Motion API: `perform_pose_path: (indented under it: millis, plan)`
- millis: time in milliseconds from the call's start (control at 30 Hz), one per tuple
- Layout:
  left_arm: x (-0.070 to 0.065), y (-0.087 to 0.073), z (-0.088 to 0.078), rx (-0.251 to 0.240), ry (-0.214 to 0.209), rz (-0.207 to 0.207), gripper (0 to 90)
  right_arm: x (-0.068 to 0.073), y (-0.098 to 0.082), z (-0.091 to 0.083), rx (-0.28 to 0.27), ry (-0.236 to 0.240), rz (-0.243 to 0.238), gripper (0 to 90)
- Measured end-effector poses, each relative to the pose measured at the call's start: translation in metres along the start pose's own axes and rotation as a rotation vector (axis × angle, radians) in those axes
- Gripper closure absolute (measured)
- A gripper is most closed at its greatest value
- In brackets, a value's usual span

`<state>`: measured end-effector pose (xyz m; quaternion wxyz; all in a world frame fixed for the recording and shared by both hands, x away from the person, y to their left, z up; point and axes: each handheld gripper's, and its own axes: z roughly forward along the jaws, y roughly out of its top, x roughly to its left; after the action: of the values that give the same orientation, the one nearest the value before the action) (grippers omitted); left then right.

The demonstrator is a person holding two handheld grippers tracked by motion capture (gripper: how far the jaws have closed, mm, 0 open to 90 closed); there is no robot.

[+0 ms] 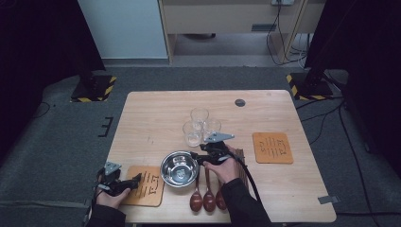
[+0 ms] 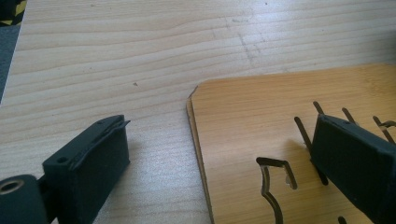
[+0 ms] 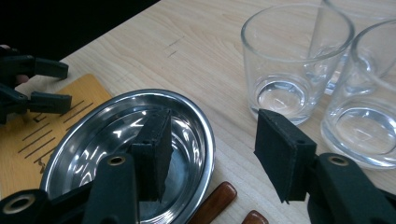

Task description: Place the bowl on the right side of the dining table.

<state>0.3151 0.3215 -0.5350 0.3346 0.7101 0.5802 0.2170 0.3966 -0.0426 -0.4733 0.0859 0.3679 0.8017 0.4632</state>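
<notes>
A shiny steel bowl (image 1: 179, 169) (image 3: 116, 144) stands at the front middle of the table. My right gripper (image 1: 195, 158) (image 3: 212, 140) is open across the bowl's right rim, one jaw inside the bowl and the other outside it, neither pad pressing. Three clear glasses (image 1: 199, 126) (image 3: 289, 60) stand just behind it. My left gripper (image 1: 138, 181) (image 2: 219, 135) is open at the front left, low over the edge of a wooden mat (image 1: 149, 187) (image 2: 261, 121) with cut-out slots. One jaw is over the mat, the other over bare table. It holds nothing.
Three dark wooden spoons (image 1: 208, 197) (image 3: 215, 203) lie side by side at the front, under my right forearm. A second slotted wooden mat (image 1: 272, 147) lies at the right. A dark slatted piece (image 1: 241, 163) sits beside my right hand. The table edge (image 1: 227, 221) is close in front.
</notes>
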Motion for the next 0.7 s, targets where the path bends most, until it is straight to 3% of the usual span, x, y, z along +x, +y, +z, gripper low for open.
perform_pose_path:
  millis: [700]
  plan:
    - [0.000, 0.000, 0.000, 0.000, 0.000, 0.000, 3.5, 0.004, -0.010, 0.030, 0.131, 0.007, 0.017, 57.4]
